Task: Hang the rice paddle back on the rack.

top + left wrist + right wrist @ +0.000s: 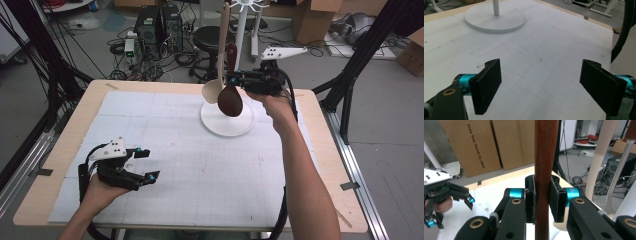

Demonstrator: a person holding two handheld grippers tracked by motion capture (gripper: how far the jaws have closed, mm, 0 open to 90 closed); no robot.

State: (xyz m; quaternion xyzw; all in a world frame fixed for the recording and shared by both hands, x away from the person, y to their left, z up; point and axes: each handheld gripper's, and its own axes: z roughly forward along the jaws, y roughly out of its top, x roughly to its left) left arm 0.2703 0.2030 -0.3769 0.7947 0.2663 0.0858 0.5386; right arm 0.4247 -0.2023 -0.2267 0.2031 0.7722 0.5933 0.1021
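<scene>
Fingers [541, 200] of the right gripper [231, 79] clamp the handle of a dark wooden spoon [230, 99] held above the white stand base [226, 126], beside a pale spoon [215, 87], while the left gripper [146, 164] rests wide apart, holding nothing, over the bench [200, 165].

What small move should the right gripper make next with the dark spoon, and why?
Probably lift a little more: the right gripper is shut on the dark wooden spoon beside the rack post, its bowl low over the white base; the hook end is unclear.
</scene>
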